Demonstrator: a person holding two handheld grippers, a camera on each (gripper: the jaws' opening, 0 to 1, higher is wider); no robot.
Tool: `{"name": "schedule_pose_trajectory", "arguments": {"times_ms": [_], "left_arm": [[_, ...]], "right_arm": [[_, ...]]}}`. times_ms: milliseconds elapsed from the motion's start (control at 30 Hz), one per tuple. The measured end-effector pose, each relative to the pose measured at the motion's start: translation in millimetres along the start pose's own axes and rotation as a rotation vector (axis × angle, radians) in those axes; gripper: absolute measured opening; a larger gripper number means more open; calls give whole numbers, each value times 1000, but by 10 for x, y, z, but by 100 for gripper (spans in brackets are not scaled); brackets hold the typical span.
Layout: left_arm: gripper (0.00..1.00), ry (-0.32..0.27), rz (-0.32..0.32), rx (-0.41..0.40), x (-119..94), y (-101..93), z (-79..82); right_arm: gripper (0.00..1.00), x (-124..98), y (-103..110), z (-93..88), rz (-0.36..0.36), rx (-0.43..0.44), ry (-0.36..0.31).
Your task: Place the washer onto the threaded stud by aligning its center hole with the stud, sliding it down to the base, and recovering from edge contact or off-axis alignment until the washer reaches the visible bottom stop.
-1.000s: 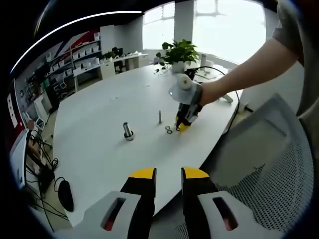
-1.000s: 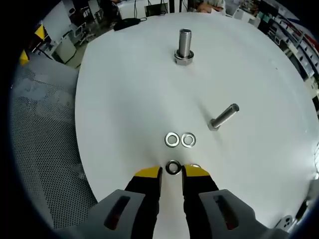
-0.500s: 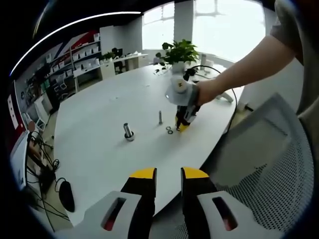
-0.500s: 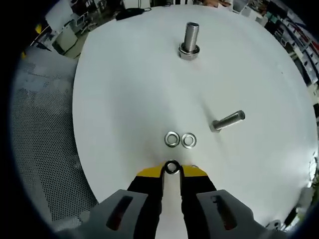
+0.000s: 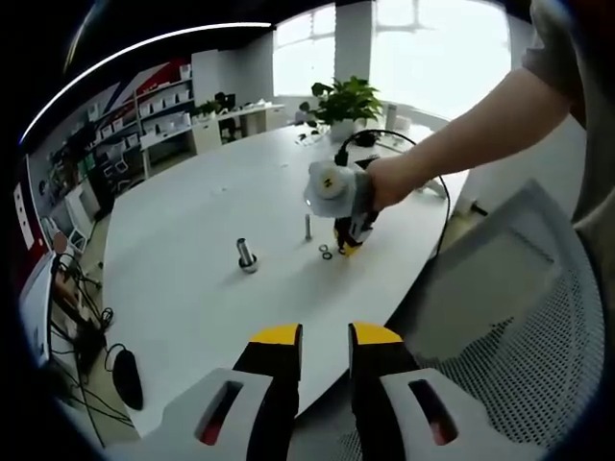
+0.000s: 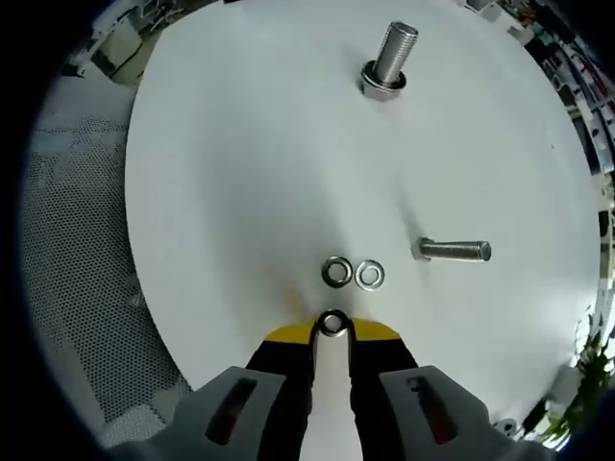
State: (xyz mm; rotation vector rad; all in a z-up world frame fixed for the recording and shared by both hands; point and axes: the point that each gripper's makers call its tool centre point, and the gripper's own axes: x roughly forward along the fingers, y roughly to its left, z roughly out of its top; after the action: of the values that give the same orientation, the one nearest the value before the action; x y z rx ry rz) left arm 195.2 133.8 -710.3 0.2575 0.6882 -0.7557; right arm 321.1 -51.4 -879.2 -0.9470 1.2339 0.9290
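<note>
My right gripper (image 6: pixel 332 331) is shut on a small steel washer (image 6: pixel 332 321), held upright between its yellow tips just above the white table (image 6: pixel 240 173). Two more washers (image 6: pixel 352 274) lie side by side just ahead of it. A slim threaded stud (image 6: pixel 454 251) stands to the right, and a thick threaded stud (image 6: pixel 390 58) with a nut-like base stands at the far side. In the left gripper view, the right gripper (image 5: pixel 350 242) hovers beside the slim stud (image 5: pixel 307 227) and the washers (image 5: pixel 326 253). My left gripper (image 5: pixel 325 336) hangs off the table's near edge, jaws slightly apart and holding nothing.
A person's arm (image 5: pixel 461 144) reaches in from the right. A mesh chair (image 5: pixel 509 317) stands by the table's near edge, seen as grey mesh (image 6: pixel 67 250) in the right gripper view. A potted plant (image 5: pixel 344 101) and cables sit at the table's far end.
The right gripper closed on the washer and lifted it a little off the table, tilting toward the studs. The left gripper stayed still.
</note>
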Motion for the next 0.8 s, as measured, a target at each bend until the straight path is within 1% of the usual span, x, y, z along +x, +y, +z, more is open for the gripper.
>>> {"name": "schedule_pose_trajectory", "arguments": {"times_ms": [33,100,133,233,300,367,500,667,800], "left_arm": [[17,-1,1,0,-1,1,1],[17,-5,6,1,-5,9,10],[17,-8,9,0,-9,15,13],[17,-14,12,-2,-16,24,25],[17,-16,12,-2,-18,24,29],[17,-20,11,-1,-20,23,35],[16,-22,9,-2,-23,20,38],[16,-28,7,-3,-26,18,47],[16,-31,7,-4,-28,18,51]], "right_arm": [[15,-2,0,1,1,13,-15],[14,-6,-3,8,3,70,-73],[14,-8,-12,14,4,102,-112],[14,-15,-30,10,6,173,-192],[14,-25,-34,-1,13,227,-230],[13,-29,-45,-17,14,248,-245],[13,-26,-45,-41,11,271,-243],[13,-95,-54,-64,8,281,-254],[13,-194,-151,-52,-6,290,-275]]}}
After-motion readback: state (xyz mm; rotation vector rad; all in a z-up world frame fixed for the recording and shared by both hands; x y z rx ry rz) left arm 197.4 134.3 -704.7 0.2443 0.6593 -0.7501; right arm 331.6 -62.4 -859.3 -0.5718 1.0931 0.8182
